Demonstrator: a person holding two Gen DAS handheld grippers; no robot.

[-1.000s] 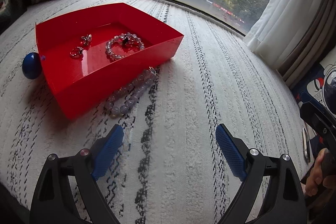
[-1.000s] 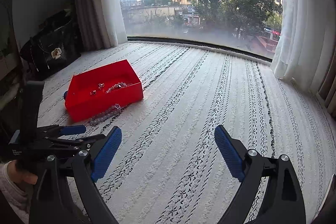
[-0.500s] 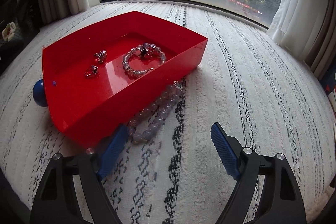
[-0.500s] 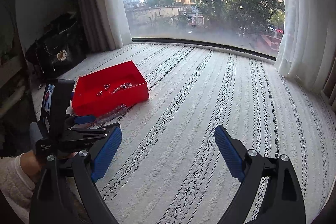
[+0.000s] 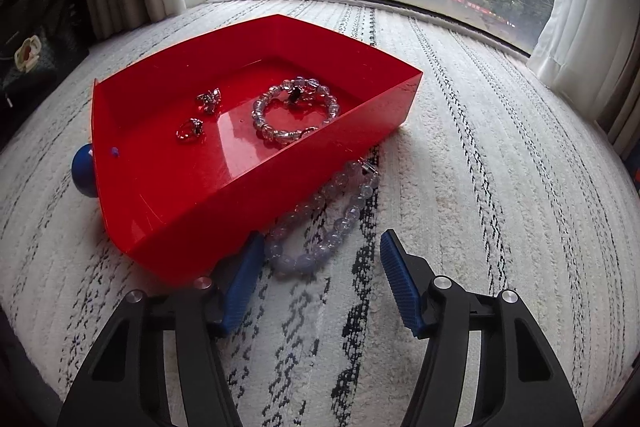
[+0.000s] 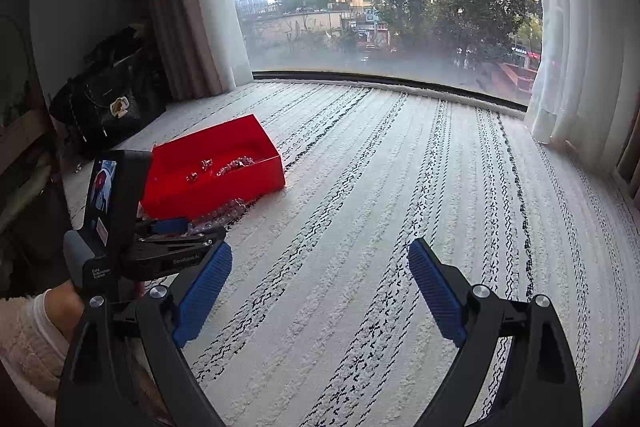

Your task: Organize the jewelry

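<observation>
The left gripper (image 5: 320,259), fingers narrowing, straddles the near end of a pale beaded bracelet (image 5: 326,217) beside the red tray (image 5: 192,211), not yet pinching it. The right gripper (image 6: 320,275) hovers over the rug (image 6: 380,187), fingers spread wide.

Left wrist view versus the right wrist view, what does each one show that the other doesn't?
Only the left wrist view shows the blue ball behind the tray. Only the right wrist view shows the black handbag, the open right gripper and the hand holding the left gripper, whose jaws have just been closing. Both show the red tray and the pale bead bracelet outside it.

rug (image 6: 360,211) | curtains (image 6: 208,27) | black handbag (image 6: 108,103) | possibly ball (image 5: 82,173)
</observation>
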